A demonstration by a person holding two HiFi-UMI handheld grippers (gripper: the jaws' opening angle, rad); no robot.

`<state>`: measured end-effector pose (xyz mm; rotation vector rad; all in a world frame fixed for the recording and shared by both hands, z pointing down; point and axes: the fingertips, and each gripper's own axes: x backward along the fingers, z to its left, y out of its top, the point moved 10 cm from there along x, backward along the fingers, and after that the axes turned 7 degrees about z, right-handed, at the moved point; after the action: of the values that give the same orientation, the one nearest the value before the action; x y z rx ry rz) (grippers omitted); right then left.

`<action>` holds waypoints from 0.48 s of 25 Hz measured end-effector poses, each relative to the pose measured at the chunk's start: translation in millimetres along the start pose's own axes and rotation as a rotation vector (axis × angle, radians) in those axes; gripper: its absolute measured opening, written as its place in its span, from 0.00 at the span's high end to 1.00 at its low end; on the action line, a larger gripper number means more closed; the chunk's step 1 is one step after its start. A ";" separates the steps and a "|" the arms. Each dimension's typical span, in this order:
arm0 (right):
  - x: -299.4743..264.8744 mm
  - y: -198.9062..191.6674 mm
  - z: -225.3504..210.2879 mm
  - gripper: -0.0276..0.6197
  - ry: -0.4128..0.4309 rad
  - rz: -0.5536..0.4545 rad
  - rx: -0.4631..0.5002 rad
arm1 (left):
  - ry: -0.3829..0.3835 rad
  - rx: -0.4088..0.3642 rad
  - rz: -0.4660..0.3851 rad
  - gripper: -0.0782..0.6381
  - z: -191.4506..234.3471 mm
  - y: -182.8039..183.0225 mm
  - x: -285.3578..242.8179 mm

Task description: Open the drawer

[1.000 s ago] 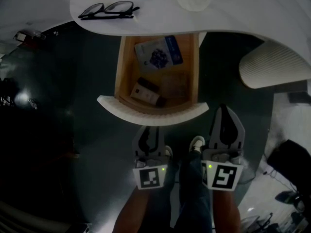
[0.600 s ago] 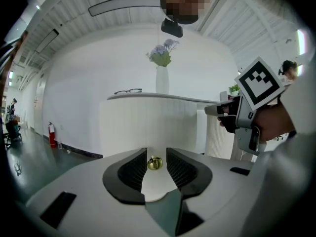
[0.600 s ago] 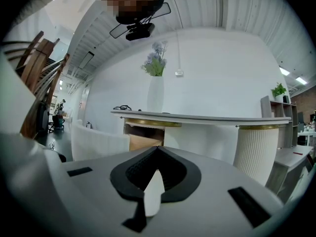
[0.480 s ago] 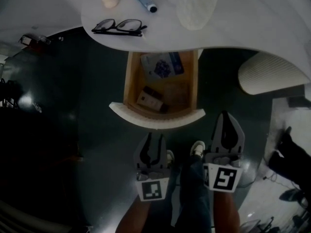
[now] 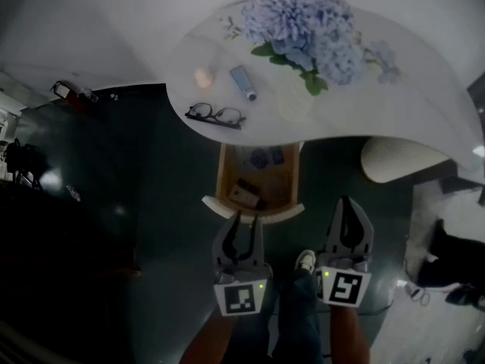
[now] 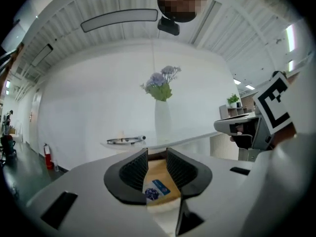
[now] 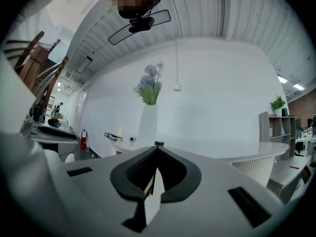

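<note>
The wooden drawer (image 5: 258, 179) stands pulled out from under the white table (image 5: 409, 89), its curved white front (image 5: 254, 209) towards me. Inside lie a blue packet (image 5: 265, 158) and a dark box (image 5: 246, 194). My left gripper (image 5: 241, 218) hangs just in front of the drawer front, open, with nothing between its jaws; in the left gripper view (image 6: 157, 164) the drawer and packet (image 6: 157, 190) show through the gap. My right gripper (image 5: 348, 202) is to the right of the drawer, shut and empty; its tips meet in the right gripper view (image 7: 157, 148).
On the table lie glasses (image 5: 216, 114), a small tube (image 5: 243, 83), a pale round object (image 5: 202, 76) and a vase of blue flowers (image 5: 303, 17). A ribbed white stool (image 5: 402, 160) stands right of the drawer. The person's legs and shoe (image 5: 305, 262) are below.
Both grippers have risen and the view has drawn back from the drawer. More of the tabletop, with the flowers, has come into sight. The drawer stays open.
</note>
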<state>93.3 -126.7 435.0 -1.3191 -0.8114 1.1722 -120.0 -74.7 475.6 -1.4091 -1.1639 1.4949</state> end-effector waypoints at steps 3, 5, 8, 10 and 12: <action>2.1 33.7 -3.7 0.95 -0.010 -0.028 -0.015 | -0.016 0.009 -0.066 0.73 5.7 46.1 -7.7; 5.2 56.9 -4.6 0.95 -0.013 -0.040 -0.026 | -0.013 0.039 -0.107 0.73 8.3 77.4 -8.2; 12.6 93.4 -8.5 0.95 -0.021 -0.054 -0.044 | -0.019 0.038 -0.157 0.74 8.3 122.1 -4.4; 18.5 117.0 -13.0 0.95 -0.025 -0.066 -0.043 | -0.030 0.017 -0.175 0.73 6.4 149.7 -1.9; 23.0 141.4 -16.3 0.95 -0.028 -0.089 -0.047 | -0.037 -0.008 -0.196 0.73 7.1 176.6 -0.6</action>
<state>90.0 -127.2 290.8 -1.2941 -0.9138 1.1094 -116.8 -128.2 307.1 -1.2387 -1.2930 1.3846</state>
